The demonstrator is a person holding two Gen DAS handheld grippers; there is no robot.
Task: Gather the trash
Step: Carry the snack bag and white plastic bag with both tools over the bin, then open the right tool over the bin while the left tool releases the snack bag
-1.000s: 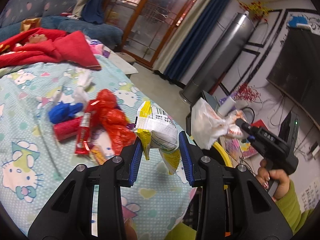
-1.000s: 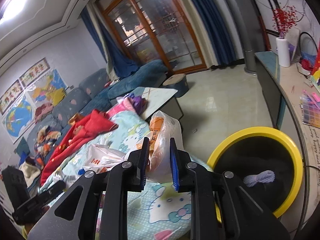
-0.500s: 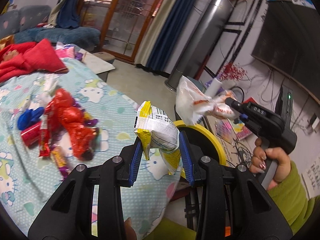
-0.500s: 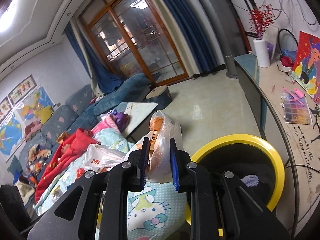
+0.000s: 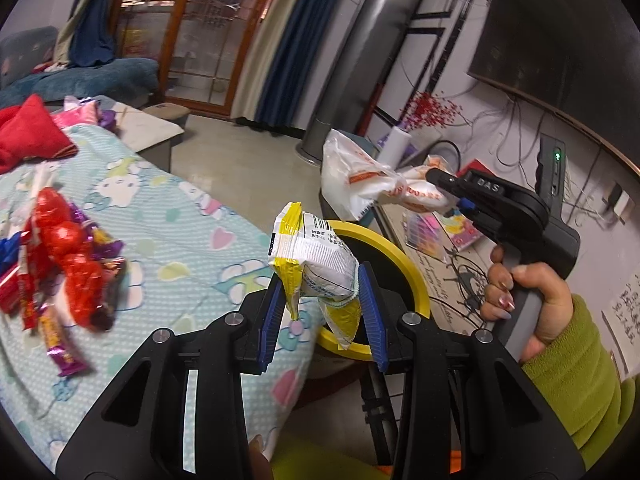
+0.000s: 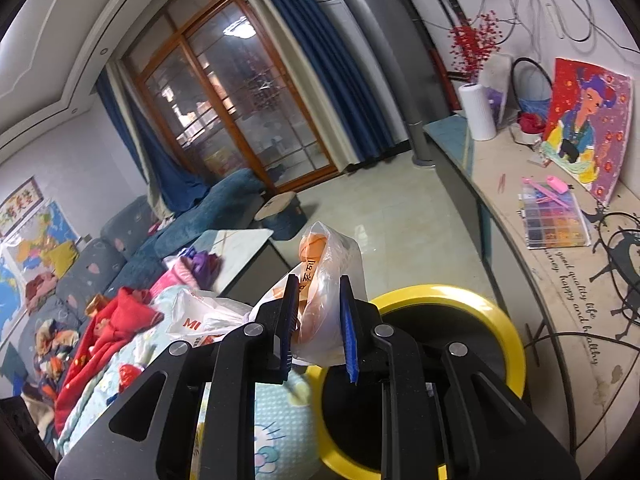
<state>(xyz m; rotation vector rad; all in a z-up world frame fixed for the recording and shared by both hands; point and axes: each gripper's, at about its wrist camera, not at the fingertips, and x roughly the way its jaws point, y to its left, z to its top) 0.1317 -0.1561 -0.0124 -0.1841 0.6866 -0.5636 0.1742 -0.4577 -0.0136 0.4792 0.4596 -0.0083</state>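
Doors: brown wood-framed glass doors (image 6: 240,120) along the far wall, dark blue curtains (image 6: 320,60) on either side.
Column: tall silver cylindrical floor unit (image 5: 360,60) upright beside the curtains.
Sofa: blue-grey fabric sofa (image 6: 120,240) against the wall, clothes piled on it.
Cloth: crumpled red cloth (image 5: 28,136) on the light blue cartoon-cat bedsheet (image 5: 180,240).
Tabletop: long beige tabletop (image 6: 560,280) carrying a white paper roll (image 6: 478,110), a colourful portrait painting (image 6: 588,128) leaning upright, and a clear bead organiser box (image 6: 554,220).
Wall: world map poster (image 6: 36,248) above the sofa.
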